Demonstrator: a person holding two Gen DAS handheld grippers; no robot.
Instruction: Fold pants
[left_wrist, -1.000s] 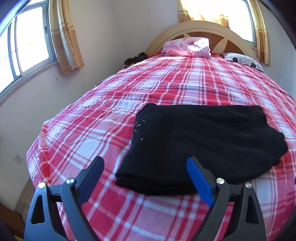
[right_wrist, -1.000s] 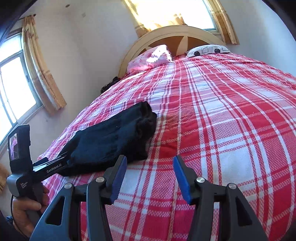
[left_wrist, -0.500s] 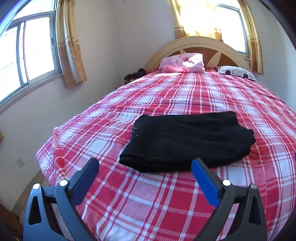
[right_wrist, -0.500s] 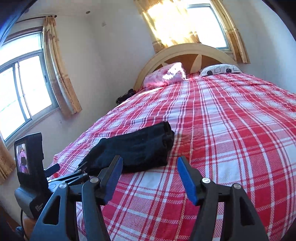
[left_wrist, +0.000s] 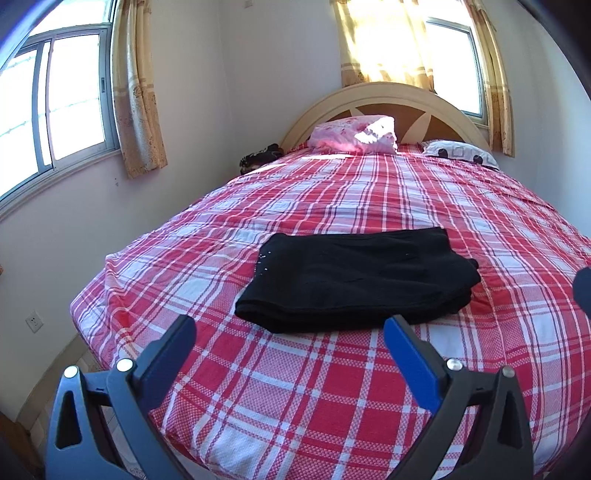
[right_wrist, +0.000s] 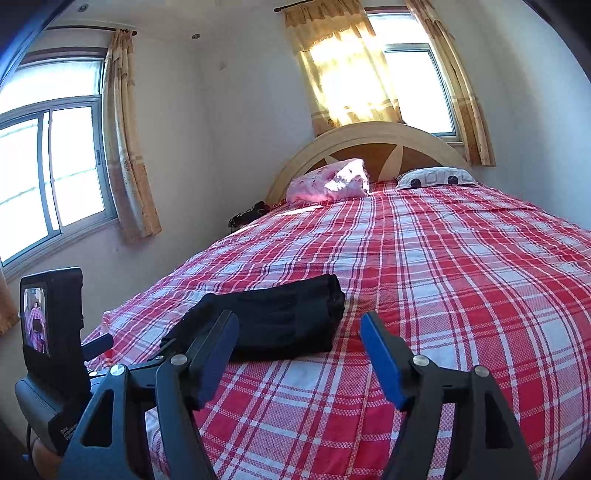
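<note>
Tongs on both hands, left (left_wrist: 288, 328) and right (right_wrist: 299, 325), gape empty, seemingly clear of folded pants (left_wrist: 354, 280).

L gripper (left_wrist: 290, 332) wide, R gripper (right_wrist: 299, 332) just opening, seemingly empty

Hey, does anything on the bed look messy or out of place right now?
Nothing stands out. The black pants lie folded in a neat stack on the plaid bedspread, untouched by either gripper.
</note>
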